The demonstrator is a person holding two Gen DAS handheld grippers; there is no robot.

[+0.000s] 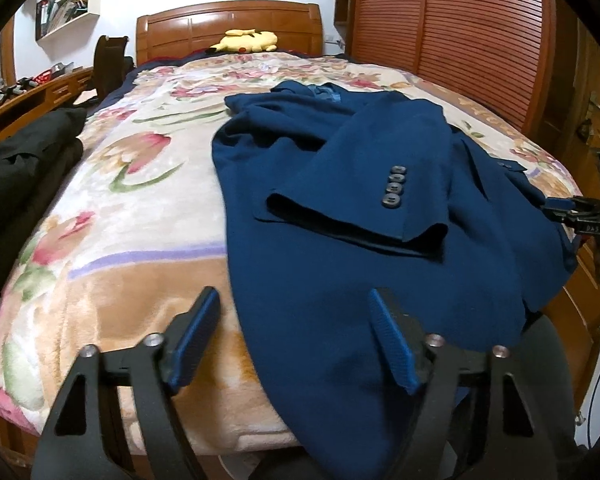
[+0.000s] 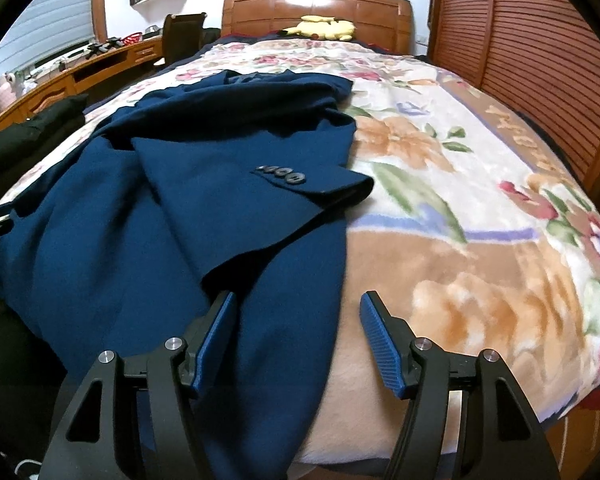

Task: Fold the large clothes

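On the bed [image 1: 112, 208], you are holding both the left tool [image 1: 292, 332] and right tool [image 2: 298, 336] wide and empty over the hem of the blue blazer [image 1: 360, 208], sleeves folded in, lengthwise folding seemingly remaining.

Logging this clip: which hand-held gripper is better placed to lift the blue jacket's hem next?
Probably the left hand-held gripper: it is open with the blue jacket hem between its fingers. The right hand-held gripper straddles only the hem's edge, mostly over blanket.
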